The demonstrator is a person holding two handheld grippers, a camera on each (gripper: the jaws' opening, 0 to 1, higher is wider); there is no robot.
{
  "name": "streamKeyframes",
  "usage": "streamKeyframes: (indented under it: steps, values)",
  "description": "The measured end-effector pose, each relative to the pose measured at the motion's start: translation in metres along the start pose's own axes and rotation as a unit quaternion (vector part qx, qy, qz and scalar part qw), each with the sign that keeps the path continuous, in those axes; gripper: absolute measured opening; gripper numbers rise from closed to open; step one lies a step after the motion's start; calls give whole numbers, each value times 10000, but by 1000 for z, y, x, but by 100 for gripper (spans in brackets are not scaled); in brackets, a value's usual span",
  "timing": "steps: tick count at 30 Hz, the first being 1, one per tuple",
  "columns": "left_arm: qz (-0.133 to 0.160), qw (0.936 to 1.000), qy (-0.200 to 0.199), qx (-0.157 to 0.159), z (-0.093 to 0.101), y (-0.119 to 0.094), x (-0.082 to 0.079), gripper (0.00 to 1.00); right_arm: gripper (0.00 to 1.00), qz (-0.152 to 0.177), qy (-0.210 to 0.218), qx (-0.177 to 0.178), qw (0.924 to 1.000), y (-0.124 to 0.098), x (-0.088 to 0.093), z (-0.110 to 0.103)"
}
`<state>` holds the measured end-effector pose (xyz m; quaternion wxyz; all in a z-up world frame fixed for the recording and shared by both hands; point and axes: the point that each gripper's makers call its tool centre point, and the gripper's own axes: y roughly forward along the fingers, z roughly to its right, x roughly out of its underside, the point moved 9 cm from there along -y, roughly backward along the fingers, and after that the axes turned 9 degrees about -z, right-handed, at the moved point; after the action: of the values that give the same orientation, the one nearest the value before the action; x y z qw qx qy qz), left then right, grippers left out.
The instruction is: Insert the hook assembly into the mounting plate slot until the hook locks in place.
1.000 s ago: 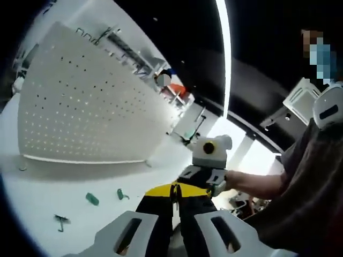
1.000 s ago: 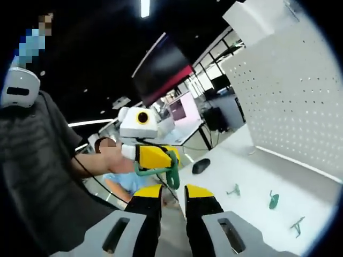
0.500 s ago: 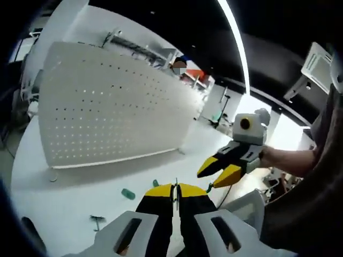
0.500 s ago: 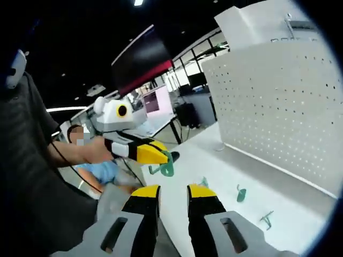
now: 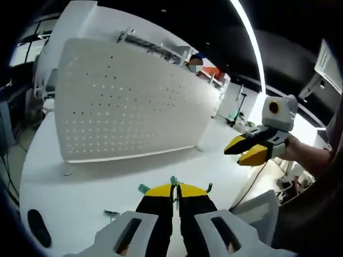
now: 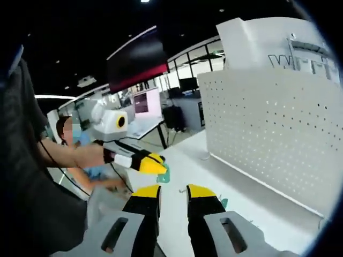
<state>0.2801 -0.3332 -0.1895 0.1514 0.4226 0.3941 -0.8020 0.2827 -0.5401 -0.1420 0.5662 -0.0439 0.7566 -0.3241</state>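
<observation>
My left gripper [image 5: 175,191] has its yellow-tipped jaws pressed together, clamped on a green hook [image 5: 173,181]; a sliver of it pokes out just above the tips. In the right gripper view that same gripper [image 6: 159,165] comes in from the left, held by a hand [image 6: 90,155], and the green hook [image 6: 165,174] hangs at its tip.

My right gripper [image 6: 172,191] has its jaws released, a clear gap between the fingers [image 6: 201,194], nothing between them. In the left gripper view it [image 5: 240,151] hovers up and to the right of my own tips, jaws parted there too.

The white pegboard [image 5: 128,110] stands upright on the white table [image 5: 75,187], well beyond the left fingertips and a little left of them. From the right gripper it [image 6: 268,134] stands ahead and to the right of the fingers.

Loose green hooks lie on the table: one just left of the left tips [image 5: 143,188], one just right [image 5: 209,187], a darker one [image 5: 111,214] further left. Another [image 6: 224,203] sits just right of the right fingers. A black oval object [image 5: 38,227] lies far left.
</observation>
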Motion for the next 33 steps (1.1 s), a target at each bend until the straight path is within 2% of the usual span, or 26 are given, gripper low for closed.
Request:
streamKeyframes:
  steps: [5,7,10,14,18,21,22,24,26,29,33]
  values:
    - [0,9996,81,-254,-3,-4,-4,2,17,26,-244,67,9997,-6,-13,-6]
    - [-31,9996,13,-284,-4,-4,-5,2,17,-30,-439,67,9990,-8,-18,-10]
    - [99,9995,5,-310,1,-6,-11,2,16,-37,-643,157,9978,-10,-28,-15]
    - [139,9992,121,-348,6,-4,-21,2,16,70,-726,177,9972,-13,-38,-22]
    - [221,9990,149,-348,11,-5,-30,2,16,12,-843,290,9960,-12,-38,-25]
    - [243,9992,133,-302,14,-4,-35,2,15,61,-840,329,9959,-11,-38,-28]
    - [210,9996,85,-153,17,-3,-35,2,13,101,-923,405,9949,-10,-38,-29]
    - [380,9992,-113,19,22,-4,-38,2,10,117,-1065,534,9928,-8,-39,-30]
    - [403,9990,-210,29,23,-6,-38,2,10,163,-1175,640,9909,-5,-39,-32]
    - [382,9990,-210,37,25,-5,-37,2,11,119,-1037,616,9926,3,-37,-32]
    - [395,9989,-155,188,31,-5,-37,2,11,99,-1237,839,9887,9,-34,-31]
